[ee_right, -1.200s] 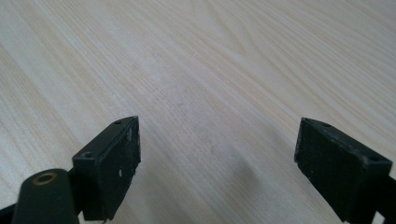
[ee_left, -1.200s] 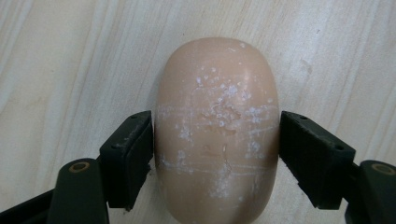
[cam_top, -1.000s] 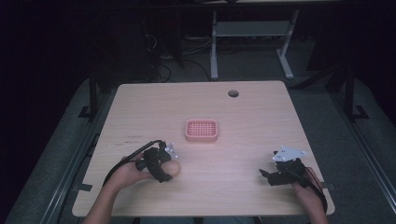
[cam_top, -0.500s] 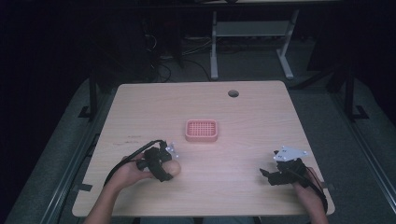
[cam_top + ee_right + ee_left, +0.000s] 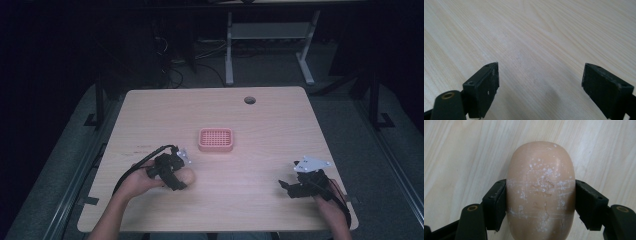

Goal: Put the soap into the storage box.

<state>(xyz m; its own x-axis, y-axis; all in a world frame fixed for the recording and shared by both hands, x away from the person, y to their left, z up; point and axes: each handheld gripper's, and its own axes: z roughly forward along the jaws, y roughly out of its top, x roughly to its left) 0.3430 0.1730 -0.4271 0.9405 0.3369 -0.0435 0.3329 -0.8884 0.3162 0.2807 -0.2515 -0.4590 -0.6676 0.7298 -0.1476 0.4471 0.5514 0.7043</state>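
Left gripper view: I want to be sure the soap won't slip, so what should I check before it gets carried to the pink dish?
1. Left tool shut on the beige oval soap bar, both pads touching its sides: ok.
2. Grip centred on the bar: ok; pads sit about mid-length.
3. Soap surface dry: cannot tell; white flecks and scratches show.
4. Pink perforated plastic soap dish empty and upright: ok.
5. Path over the light wooden table to the dish free: ok.
6. Right tool open, far from the path: ok.
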